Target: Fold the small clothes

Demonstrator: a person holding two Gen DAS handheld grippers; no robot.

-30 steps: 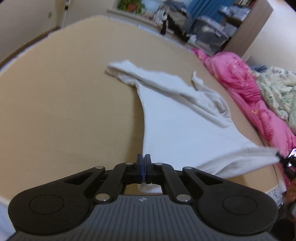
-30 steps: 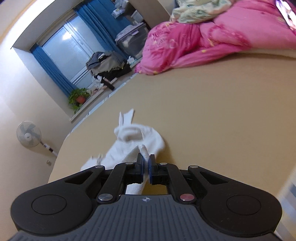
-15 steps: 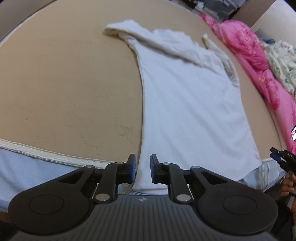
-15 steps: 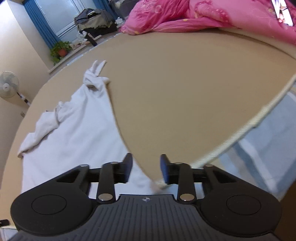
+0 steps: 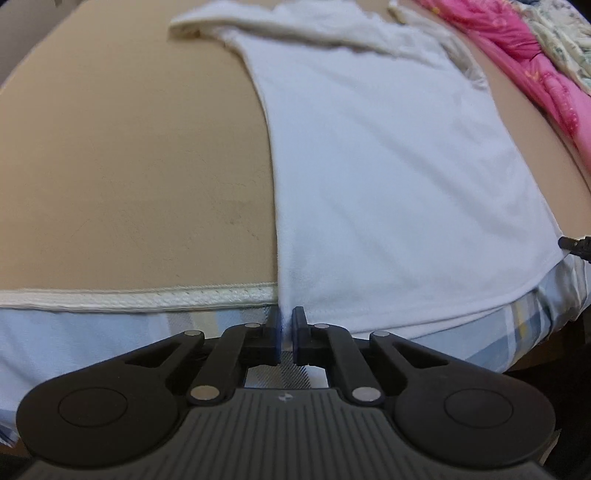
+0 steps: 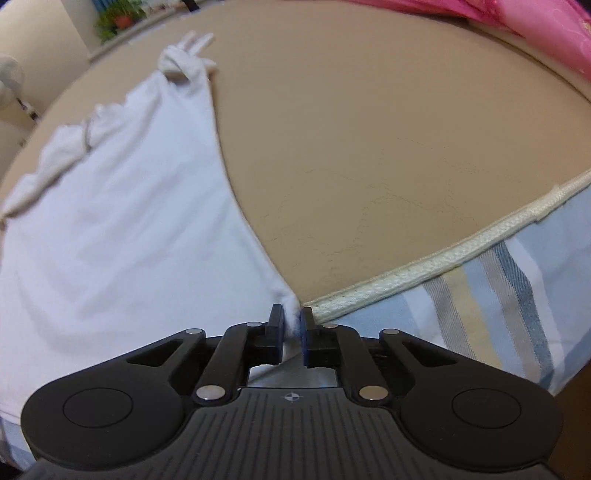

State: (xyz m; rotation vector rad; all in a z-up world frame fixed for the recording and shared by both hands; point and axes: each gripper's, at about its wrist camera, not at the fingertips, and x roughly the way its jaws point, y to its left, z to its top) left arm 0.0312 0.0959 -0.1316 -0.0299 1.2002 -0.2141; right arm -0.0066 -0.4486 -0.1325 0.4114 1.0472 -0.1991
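Flatly, soft white cotton shirt (image 5: 388, 177) across smooth tan mattress (image 5: 129, 166).

**Bed and room around the work**

A tan mattress (image 5: 129, 166) fills most of both views, edged near the front by cream piping (image 6: 443, 258). Below the piping hangs a blue, yellow and grey striped sheet (image 6: 517, 295). At the far right lies a pink quilt (image 5: 535, 74) with a pale flowered blanket (image 5: 565, 33) beyond it. A potted plant (image 6: 118, 18) stands far left, a white fan (image 6: 9, 74) nearer.
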